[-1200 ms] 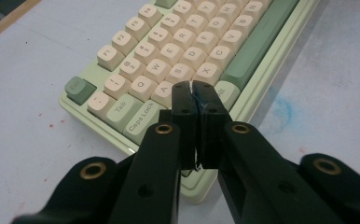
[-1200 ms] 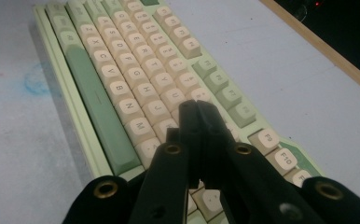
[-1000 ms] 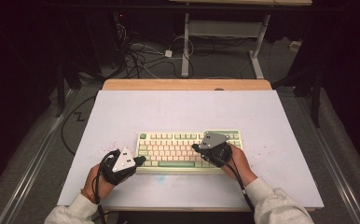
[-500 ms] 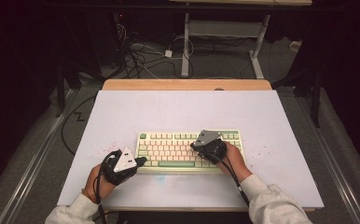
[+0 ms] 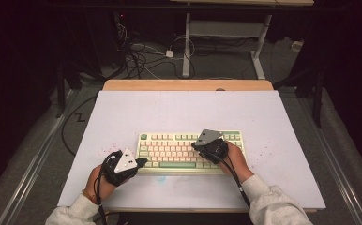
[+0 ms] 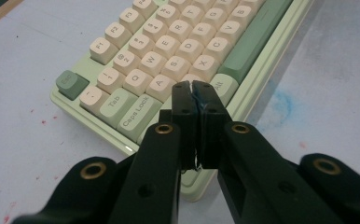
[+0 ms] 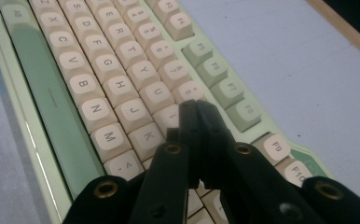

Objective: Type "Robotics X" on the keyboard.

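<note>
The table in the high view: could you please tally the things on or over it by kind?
Keyboard: 1
Grippers, both shut: 2 (left gripper, right gripper)
Total: 3

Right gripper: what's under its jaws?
The shut right gripper sits over the keyboard, its jaws together above the cream keys near I and K. The key directly beneath the tips is covered, so contact cannot be told. Green function keys lie beside them.

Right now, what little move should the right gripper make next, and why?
Probably press straight down a little. The right gripper has its jaws shut into one tip, poised over the keyboard around the I key, like a finger ready to type, while the left gripper rests near the keyboard's corner.
</note>
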`<state>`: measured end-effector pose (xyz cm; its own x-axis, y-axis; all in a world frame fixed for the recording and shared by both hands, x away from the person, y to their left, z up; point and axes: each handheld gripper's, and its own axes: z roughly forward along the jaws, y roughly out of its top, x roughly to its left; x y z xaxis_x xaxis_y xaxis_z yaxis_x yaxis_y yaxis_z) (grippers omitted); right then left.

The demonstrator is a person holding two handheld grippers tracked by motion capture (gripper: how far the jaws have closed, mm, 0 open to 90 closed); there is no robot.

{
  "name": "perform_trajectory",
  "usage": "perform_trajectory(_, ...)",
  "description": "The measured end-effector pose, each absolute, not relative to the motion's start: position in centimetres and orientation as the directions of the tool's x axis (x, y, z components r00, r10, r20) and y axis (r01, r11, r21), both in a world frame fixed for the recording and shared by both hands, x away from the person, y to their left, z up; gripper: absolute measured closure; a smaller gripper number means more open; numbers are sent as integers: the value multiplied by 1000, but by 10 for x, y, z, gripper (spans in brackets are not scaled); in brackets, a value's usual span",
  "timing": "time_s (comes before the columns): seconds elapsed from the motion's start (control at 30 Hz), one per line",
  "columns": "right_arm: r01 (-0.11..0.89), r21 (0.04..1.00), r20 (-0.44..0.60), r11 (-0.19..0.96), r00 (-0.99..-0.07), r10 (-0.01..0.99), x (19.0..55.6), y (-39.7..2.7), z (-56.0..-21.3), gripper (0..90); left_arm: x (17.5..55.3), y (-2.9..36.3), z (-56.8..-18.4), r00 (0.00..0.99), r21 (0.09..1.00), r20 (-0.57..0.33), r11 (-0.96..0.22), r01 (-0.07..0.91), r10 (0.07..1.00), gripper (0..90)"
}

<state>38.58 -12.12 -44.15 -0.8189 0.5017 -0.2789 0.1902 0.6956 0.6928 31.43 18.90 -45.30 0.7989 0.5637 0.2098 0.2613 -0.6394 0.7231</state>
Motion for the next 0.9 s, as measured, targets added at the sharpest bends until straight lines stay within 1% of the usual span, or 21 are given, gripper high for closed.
perform_trajectory(0.37, 140, 781, -265, 609, -809, 525, 365, -137, -422, 900, 314, 187, -452, 799, 720, 217, -645, 257, 561, 863)
perform_trajectory(0.9, 110, 813, -273, 571, -795, 542, 344, -169, -407, 900, 313, 186, -452, 797, 722, 227, -646, 248, 559, 863)
